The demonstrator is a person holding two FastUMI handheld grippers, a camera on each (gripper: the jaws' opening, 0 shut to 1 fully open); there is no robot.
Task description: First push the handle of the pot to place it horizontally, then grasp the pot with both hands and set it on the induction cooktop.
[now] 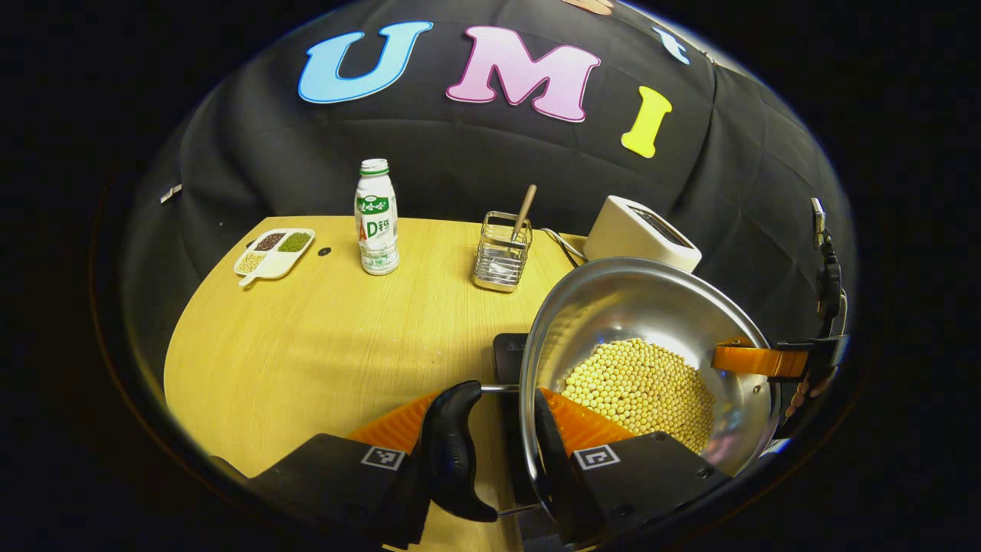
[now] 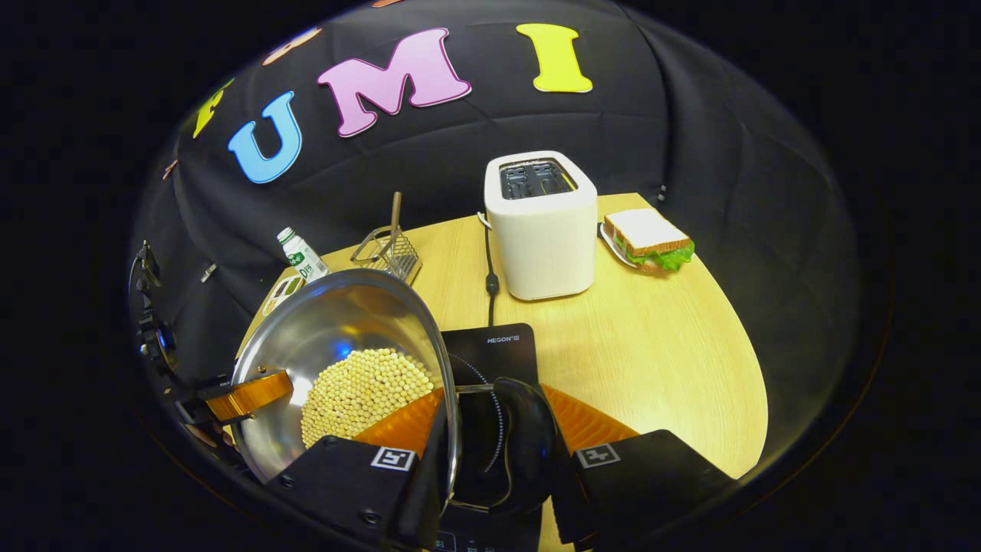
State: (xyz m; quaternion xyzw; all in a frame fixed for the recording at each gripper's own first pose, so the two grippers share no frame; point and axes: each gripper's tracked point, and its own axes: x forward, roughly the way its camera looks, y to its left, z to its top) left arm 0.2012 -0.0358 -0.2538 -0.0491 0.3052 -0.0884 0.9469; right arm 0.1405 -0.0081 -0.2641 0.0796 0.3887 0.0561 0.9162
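A shiny steel pot (image 1: pixel 636 307) holding yellow soybeans (image 1: pixel 644 383) hangs between both grippers, over the black induction cooktop (image 1: pixel 507 354); I cannot tell whether it touches the cooktop. My left gripper (image 1: pixel 490 395) is shut across the pot's black side handle (image 1: pixel 452 448) and rim, with one finger inside the pot. The right gripper (image 1: pixel 759 359) shows at the far rim. In the right gripper view the pot (image 2: pixel 337 322) sits at left over the cooktop (image 2: pixel 494 349). My right gripper (image 2: pixel 493 391) is shut on the other black handle (image 2: pixel 529 445), and the left gripper (image 2: pixel 249 395) grips the opposite rim.
On the wooden table (image 1: pixel 306 345) stand a white drink bottle (image 1: pixel 376 218), a divided dish of beans (image 1: pixel 273 251) and a wire holder with a wooden stick (image 1: pixel 502 253). A white toaster (image 2: pixel 540 222) with its cord (image 2: pixel 490 284) and a sandwich on a plate (image 2: pixel 647 239) sit behind the cooktop.
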